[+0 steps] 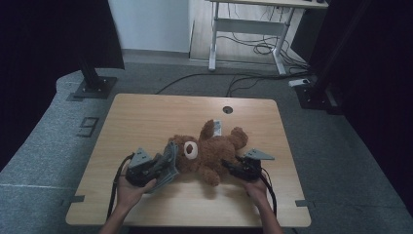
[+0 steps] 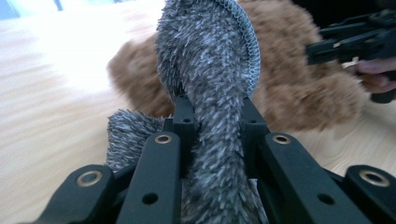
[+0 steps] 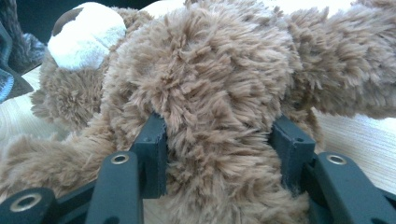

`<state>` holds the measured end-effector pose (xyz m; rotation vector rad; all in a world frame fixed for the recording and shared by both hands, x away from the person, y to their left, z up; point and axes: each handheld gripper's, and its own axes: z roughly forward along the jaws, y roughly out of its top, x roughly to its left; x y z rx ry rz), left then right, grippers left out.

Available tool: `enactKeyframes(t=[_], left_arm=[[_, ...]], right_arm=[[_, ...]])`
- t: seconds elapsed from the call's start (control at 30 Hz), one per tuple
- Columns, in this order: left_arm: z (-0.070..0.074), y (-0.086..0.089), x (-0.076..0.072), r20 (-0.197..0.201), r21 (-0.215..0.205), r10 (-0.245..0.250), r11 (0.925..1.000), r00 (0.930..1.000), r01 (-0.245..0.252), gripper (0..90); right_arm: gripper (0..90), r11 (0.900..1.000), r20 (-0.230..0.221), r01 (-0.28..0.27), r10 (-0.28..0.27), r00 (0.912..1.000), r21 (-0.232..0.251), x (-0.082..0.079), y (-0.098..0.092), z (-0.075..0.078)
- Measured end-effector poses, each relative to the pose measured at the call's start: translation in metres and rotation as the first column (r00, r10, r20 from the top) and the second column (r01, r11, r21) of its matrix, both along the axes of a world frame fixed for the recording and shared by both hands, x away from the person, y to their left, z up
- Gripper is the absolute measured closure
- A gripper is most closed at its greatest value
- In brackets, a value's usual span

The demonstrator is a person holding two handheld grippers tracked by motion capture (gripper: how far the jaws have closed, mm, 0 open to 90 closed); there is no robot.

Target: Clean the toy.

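Observation:
A brown teddy bear (image 1: 209,148) lies on its back on the wooden table (image 1: 146,117), its white muzzle (image 1: 190,150) facing up. My left gripper (image 1: 165,165) sits just left of the bear's head, shut on a grey fuzzy cloth (image 1: 170,158). In the left gripper view that cloth (image 2: 210,70), with a ribbed knit edge, rises from between the jaws of my left gripper (image 2: 215,112), with the bear (image 2: 289,93) behind it. My right gripper (image 1: 230,165) is at the bear's right side. In the right gripper view my right gripper (image 3: 224,135) is shut on the plush body (image 3: 205,84).
A white tag (image 1: 216,127) sticks out by the bear's raised limb. A round cable hole (image 1: 228,110) sits near the table's far edge. Beyond the table are a black stand base (image 1: 92,87), floor cables (image 1: 243,78) and a white desk frame (image 1: 248,29).

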<state>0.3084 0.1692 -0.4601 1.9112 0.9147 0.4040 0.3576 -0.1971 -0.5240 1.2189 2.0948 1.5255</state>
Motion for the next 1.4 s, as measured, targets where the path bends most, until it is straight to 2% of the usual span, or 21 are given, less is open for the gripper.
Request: enactKeyframes(t=[0.03,0.23,0.37,0.4,0.43,0.53,0.57,0.63,0.67,0.77,0.87,0.9,1.03,1.13,1.17,1.23,1.27,1.3,1.33,1.37,1.4], left_arm=[[0.003,-0.012,0.002,0.003,0.002,-0.026,0.9997,0.9997,0.026,74.8],[0.011,-0.049,0.007,0.016,0.011,-0.090,0.9959,0.9958,0.090,74.7],[0.011,-0.077,0.012,0.020,0.022,-0.126,0.9919,0.9919,0.125,74.5],[0.011,-0.077,0.012,0.020,0.022,-0.126,0.9919,0.9919,0.125,74.5],[0.010,-0.090,0.015,0.009,0.011,-0.150,0.9887,0.9887,0.149,74.4],[0.011,-0.108,0.017,0.003,0.000,-0.179,0.9839,0.9839,0.179,74.4],[0.011,-0.108,0.017,0.003,0.000,-0.179,0.9839,0.9839,0.179,74.3],[0.008,-0.128,0.017,-0.014,-0.014,-0.213,0.9770,0.9769,0.213,74.1],[0.005,-0.134,0.016,-0.022,-0.004,-0.223,0.9748,0.9746,0.223,74.1],[-0.011,-0.146,0.016,-0.050,0.025,-0.220,0.9748,0.9742,0.222,74.0],[-0.024,-0.143,0.018,-0.077,0.026,-0.196,0.9798,0.9776,0.198,74.0],[-0.024,-0.143,0.018,-0.077,0.026,-0.196,0.9798,0.9776,0.198,74.0],[-0.036,-0.132,0.021,-0.103,0.015,-0.161,0.9865,0.9817,0.163,74.0],[-0.037,-0.117,0.018,-0.089,0.009,-0.142,0.9897,0.9859,0.143,73.9],[-0.037,-0.117,0.018,-0.089,0.009,-0.142,0.9897,0.9859,0.143,73.9],[-0.036,-0.099,0.016,-0.075,0.023,-0.117,0.9926,0.9902,0.119,73.9],[-0.036,-0.099,0.016,-0.075,0.023,-0.117,0.9926,0.9902,0.119,74.0],[-0.035,-0.083,0.016,-0.079,0.012,-0.098,0.9950,0.9921,0.099,73.9],[-0.034,-0.074,0.016,-0.079,0.005,-0.089,0.9960,0.9929,0.089,74.0],[-0.034,-0.074,0.016,-0.079,0.005,-0.089,0.9960,0.9929,0.089,74.0],[-0.032,-0.059,0.015,-0.078,-0.004,-0.068,0.9977,0.9946,0.068,73.9]], right_arm=[[47.8,1.000,0.000,0.000,0.000,1.0000,-0.001,0.000,0.000,0.000],[49.5,1.000,-0.007,0.007,-0.007,1.0000,0.004,0.001,0.000,0.001],[50.4,1.000,-0.006,0.013,-0.013,0.9999,0.009,0.002,0.001,0.001],[50.5,1.000,-0.007,0.013,-0.013,0.9999,0.007,0.002,0.001,0.001],[50.6,1.000,-0.006,0.014,-0.014,0.9999,0.009,0.002,0.001,0.001],[50.9,1.000,-0.005,0.015,-0.015,0.9999,0.009,0.002,0.001,0.001],[50.9,1.000,-0.005,0.015,-0.015,0.9999,0.009,0.002,0.001,0.001],[51.0,1.000,-0.006,0.017,-0.016,0.9998,0.012,0.002,0.001,0.000],[51.2,1.000,-0.008,0.018,-0.018,0.9998,0.015,0.002,0.001,0.000],[52.5,1.000,-0.007,0.017,-0.016,0.9998,0.015,0.001,0.000,0.000],[54.8,1.000,-0.004,0.010,-0.010,0.9999,0.024,0.002,-0.001,-0.001],[54.8,1.000,-0.004,0.010,-0.010,0.9999,0.024,0.002,-0.001,-0.001],[58.3,1.000,-0.002,-0.005,0.005,1.0000,0.027,0.002,-0.002,-0.002],[61.3,0.999,0.014,-0.025,0.025,0.9996,0.020,0.002,-0.003,-0.004],[61.3,0.999,0.014,-0.025,0.025,0.9996,0.020,0.002,-0.003,-0.004],[62.7,0.999,0.027,-0.044,0.044,0.9987,0.017,0.001,-0.005,-0.006],[62.8,0.999,0.028,-0.050,0.049,0.9984,0.020,0.001,-0.006,-0.007],[62.8,0.998,0.026,-0.053,0.053,0.9983,0.024,0.001,-0.006,-0.007],[62.9,0.998,0.023,-0.055,0.055,0.9982,0.027,0.001,-0.007,-0.007],[62.9,0.998,0.023,-0.055,0.055,0.9982,0.027,0.001,-0.007,-0.007],[62.9,0.998,0.020,-0.054,0.054,0.9984,0.032,0.002,-0.006,-0.007]])
